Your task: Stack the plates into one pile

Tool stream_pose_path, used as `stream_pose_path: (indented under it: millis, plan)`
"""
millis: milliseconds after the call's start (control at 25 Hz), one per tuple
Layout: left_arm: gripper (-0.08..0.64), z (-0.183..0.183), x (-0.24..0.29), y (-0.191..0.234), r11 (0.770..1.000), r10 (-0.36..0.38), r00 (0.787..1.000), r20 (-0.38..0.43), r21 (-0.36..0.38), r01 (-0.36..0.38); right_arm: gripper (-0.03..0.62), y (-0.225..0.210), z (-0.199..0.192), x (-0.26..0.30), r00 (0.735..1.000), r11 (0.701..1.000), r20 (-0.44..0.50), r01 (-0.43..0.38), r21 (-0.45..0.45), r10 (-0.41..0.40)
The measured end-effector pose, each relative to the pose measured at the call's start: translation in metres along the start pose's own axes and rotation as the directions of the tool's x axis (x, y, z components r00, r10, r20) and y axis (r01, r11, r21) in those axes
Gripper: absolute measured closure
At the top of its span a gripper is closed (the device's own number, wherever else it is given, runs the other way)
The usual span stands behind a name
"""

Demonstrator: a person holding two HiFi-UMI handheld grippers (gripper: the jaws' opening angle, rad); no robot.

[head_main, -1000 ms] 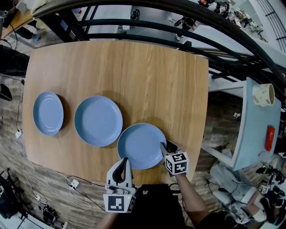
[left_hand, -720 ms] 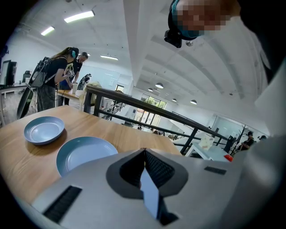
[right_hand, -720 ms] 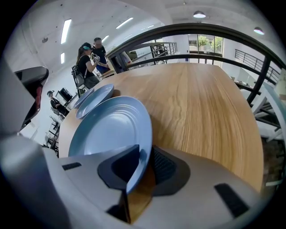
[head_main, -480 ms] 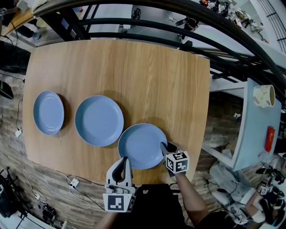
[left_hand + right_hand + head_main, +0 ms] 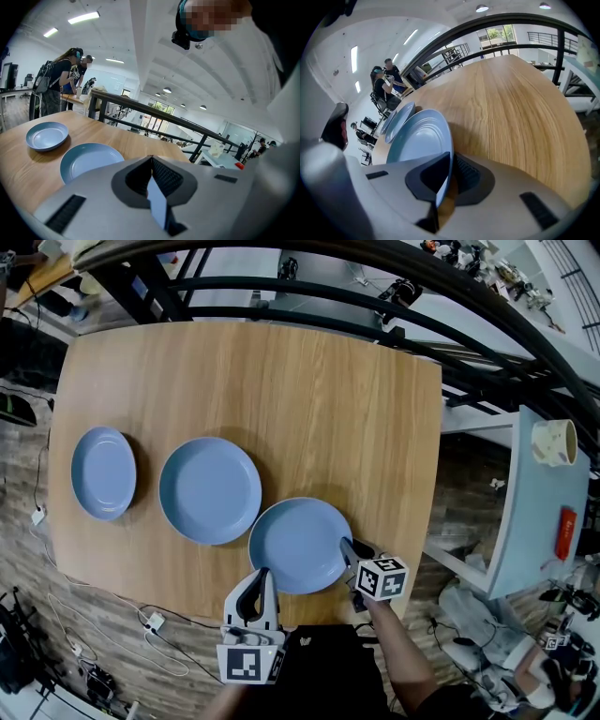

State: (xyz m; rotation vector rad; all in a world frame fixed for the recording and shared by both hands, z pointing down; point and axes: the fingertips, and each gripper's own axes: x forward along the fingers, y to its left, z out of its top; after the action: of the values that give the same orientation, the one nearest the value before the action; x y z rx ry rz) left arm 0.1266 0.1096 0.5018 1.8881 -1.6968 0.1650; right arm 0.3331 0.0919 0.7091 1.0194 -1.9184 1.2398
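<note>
Three blue plates lie on the wooden table [image 5: 309,399]: a small one [image 5: 103,472] at the left, a larger one [image 5: 210,490] in the middle, and a near plate [image 5: 298,545] by the front edge. My right gripper [image 5: 347,549] has just been closing its jaws, and they now pinch the near plate's right rim. In the right gripper view that plate [image 5: 422,136] runs straight between the jaws of the right gripper [image 5: 449,176]. My left gripper [image 5: 263,576] is shut and holds nothing, just off the near plate's left rim. Its own view shows the left gripper [image 5: 151,164] with the middle plate [image 5: 86,159] and small plate [image 5: 47,136] beyond.
A black railing [image 5: 375,296] curves along the table's far side. To the right stands a pale side table [image 5: 530,512] with a cup [image 5: 553,439] and a red object [image 5: 566,529]. Cables [image 5: 150,624] lie on the floor by the front edge. People [image 5: 65,79] stand in the background.
The right gripper's jaws have closed onto the near plate's right rim, and its marker cube has rolled slightly. The left gripper and the other two plates have stayed put.
</note>
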Motion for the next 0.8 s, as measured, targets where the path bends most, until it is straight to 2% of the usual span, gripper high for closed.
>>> stream_pose_path:
  millis: [240, 440, 560, 680, 800]
  plan:
    - [0.537, -0.005, 0.002, 0.0, 1.0, 0.005, 1.0, -0.016, -0.008, -0.005, 0.554, 0.003, 0.001, -0.002, 0.999, 0.998, 0.009, -0.041, 0.054, 0.04]
    - [0.537, -0.052, -0.003, 0.03, 0.997, 0.075, 0.99, -0.121, -0.001, -0.076, 0.554, 0.004, 0.0, -0.001, 0.999, 0.997, 0.013, -0.047, 0.062, 0.047]
    - [0.535, -0.081, 0.0, 0.044, 0.995, 0.103, 0.975, -0.197, 0.004, -0.104, 0.554, 0.001, -0.001, 0.0, 0.999, 0.997, 0.013, -0.047, 0.061, 0.047]
    - [0.534, -0.113, 0.004, 0.06, 0.991, 0.121, 0.951, -0.285, -0.025, -0.134, 0.554, 0.001, -0.001, 0.002, 0.999, 0.997, 0.012, -0.047, 0.063, 0.046]
    - [0.523, -0.135, 0.005, 0.074, 0.984, 0.145, 0.932, -0.331, -0.048, -0.17, 0.554, 0.001, -0.001, 0.001, 0.999, 0.997, 0.013, -0.048, 0.058, 0.047]
